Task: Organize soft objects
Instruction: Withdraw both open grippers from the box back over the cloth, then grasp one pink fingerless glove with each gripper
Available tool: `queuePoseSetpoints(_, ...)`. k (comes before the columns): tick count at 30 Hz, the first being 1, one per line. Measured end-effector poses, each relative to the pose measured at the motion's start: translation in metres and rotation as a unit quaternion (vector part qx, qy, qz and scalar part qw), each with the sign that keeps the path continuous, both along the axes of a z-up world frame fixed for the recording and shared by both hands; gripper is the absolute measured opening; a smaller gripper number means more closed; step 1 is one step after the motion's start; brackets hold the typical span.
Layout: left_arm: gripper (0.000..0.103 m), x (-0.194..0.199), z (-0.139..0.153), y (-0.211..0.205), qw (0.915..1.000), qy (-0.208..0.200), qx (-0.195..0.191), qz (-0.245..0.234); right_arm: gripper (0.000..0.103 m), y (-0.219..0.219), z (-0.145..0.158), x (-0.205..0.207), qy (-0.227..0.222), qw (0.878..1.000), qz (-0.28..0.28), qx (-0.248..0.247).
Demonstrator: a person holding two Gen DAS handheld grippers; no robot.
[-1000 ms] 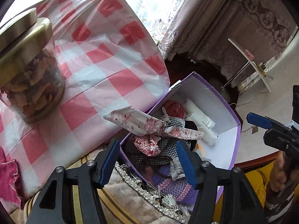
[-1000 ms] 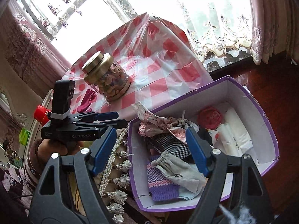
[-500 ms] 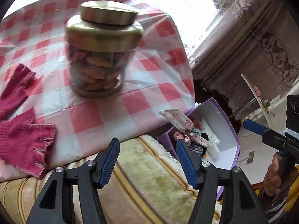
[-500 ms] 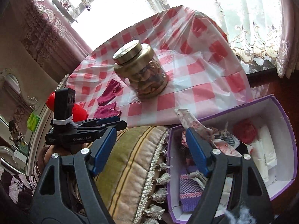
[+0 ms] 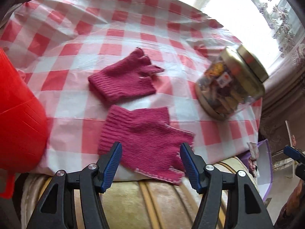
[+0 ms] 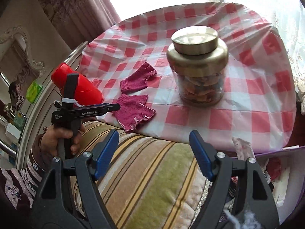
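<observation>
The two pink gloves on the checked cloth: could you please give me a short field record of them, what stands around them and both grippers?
near glove: flat at the cloth's front edge, part overhanging the striped cushion
far glove: flat, just behind it, apart
cloth: red and white check
jar: upright, gold lid on, right of the gloves
red object: left of the gloves
purple box: beside the cushion, fabric inside
left gripper: jaws open over the near glove, empty
right gripper: jaws open, empty
</observation>
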State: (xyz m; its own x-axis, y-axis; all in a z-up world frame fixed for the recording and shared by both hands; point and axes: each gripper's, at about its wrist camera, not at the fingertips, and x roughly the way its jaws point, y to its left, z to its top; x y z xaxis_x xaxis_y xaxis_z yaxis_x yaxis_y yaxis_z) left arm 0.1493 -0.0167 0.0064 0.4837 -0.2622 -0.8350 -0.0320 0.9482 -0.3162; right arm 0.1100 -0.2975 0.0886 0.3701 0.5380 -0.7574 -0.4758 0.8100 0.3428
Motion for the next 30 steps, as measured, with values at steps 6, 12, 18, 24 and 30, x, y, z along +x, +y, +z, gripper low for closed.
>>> queuePoseSetpoints(6, 0.064, 0.027, -0.022, 0.034, 0.9988, 0.03, 0.037, 0.015, 0.079, 0.06, -0.007, 0.025, -0.019, 0.997, 0.046, -0.052)
queuePoseSetpoints(12, 0.064, 0.041, -0.04, 0.037, 0.9984, 0.042, 0.039, 0.003, 0.079, 0.121, -0.027, 0.053, -0.033, 0.989, 0.087, -0.111)
queuePoseSetpoints(18, 0.056, 0.043, -0.049, 0.035, 0.9987, 0.041, 0.029, -0.012, 0.079, 0.167, -0.049, 0.088, -0.043, 0.983, 0.102, -0.145)
queuePoseSetpoints(24, 0.036, 0.037, -0.05, 0.03, 0.9989, 0.026, 0.033, -0.023, 0.079, 0.204, -0.075, 0.118, -0.035, 0.979, 0.114, -0.167)
queuePoseSetpoints(30, 0.033, 0.019, -0.049, 0.046, 0.9994, 0.022, -0.025, 0.011, 0.079, 0.24, -0.096, 0.134, -0.029, 0.972, 0.145, -0.182)
